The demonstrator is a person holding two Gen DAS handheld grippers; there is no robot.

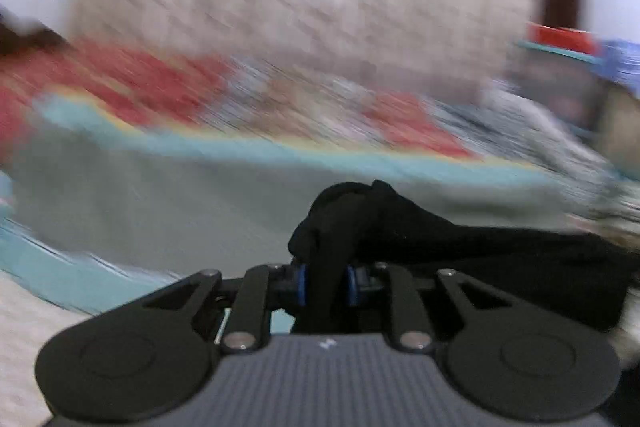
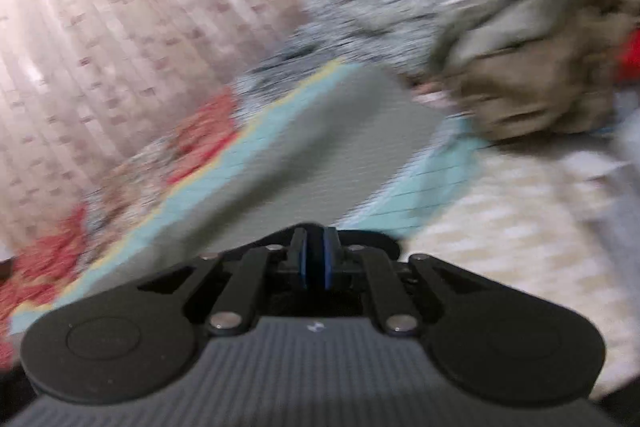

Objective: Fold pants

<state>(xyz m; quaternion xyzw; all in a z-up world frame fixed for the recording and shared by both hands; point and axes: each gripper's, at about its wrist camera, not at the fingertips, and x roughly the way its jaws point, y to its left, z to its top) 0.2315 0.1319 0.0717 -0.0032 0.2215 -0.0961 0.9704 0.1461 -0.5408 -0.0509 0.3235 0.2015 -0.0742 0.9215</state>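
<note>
Bedroom: bedspread (image 2: 192,131), curtain (image 2: 100,7).

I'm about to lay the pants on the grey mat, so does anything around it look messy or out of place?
Yes: a crumpled heap of khaki cloth lies unfolded past the grey mat's far right corner. The black pants hang bunched from the left gripper, not flat. Blur hides finer detail.

The right gripper (image 2: 316,257) pinches a thin fold of black fabric (image 2: 315,259) between its blue-edged pads. Ahead lies a grey mat (image 2: 288,163) with a teal border; a crumpled olive-tan garment (image 2: 532,39) sits at its far right corner.
</note>
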